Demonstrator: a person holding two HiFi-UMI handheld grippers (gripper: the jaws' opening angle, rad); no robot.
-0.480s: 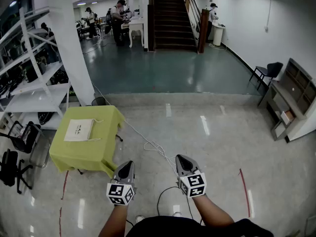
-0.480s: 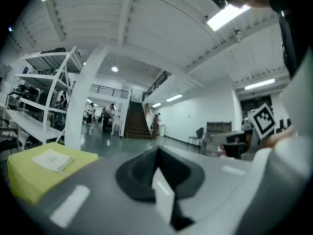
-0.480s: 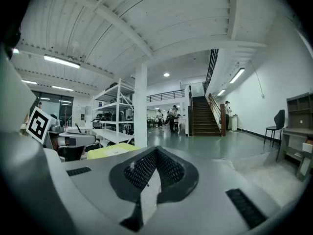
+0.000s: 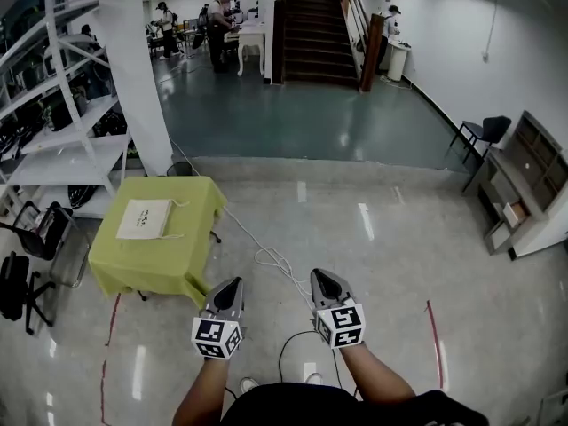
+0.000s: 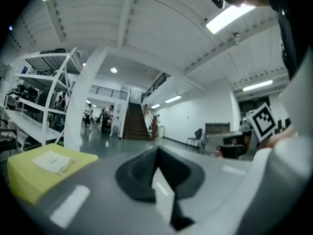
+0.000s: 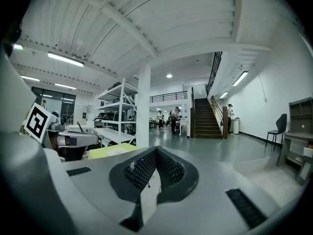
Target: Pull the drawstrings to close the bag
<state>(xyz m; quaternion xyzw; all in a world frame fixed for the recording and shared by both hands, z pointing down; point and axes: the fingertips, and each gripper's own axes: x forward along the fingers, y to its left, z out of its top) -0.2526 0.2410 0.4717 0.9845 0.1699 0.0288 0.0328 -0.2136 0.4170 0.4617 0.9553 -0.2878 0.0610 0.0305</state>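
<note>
A cream drawstring bag (image 4: pixel 145 218) lies flat on a small table with a yellow-green cloth (image 4: pixel 191 204), ahead and to my left; its strings trail off its right side. The bag (image 5: pixel 53 160) also shows at the lower left of the left gripper view. My left gripper (image 4: pixel 230 289) and right gripper (image 4: pixel 325 281) are held side by side over the floor, well short of the table. Both have their jaws shut with nothing between them. In the right gripper view the right gripper (image 6: pixel 155 151) points toward the hall, with the yellow table (image 6: pixel 113 151) to its left.
A white pillar (image 4: pixel 133 69) and white shelving (image 4: pixel 62 140) stand behind the table. Black chairs (image 4: pixel 27 256) are at its left. A white cable (image 4: pixel 271 257) runs across the floor. A staircase (image 4: pixel 315 25) and several people are far off; a shelf unit (image 4: pixel 532 185) is right.
The head view has shifted slightly; the table and both grippers sit a little higher in the picture. Both grippers stay shut and empty.
</note>
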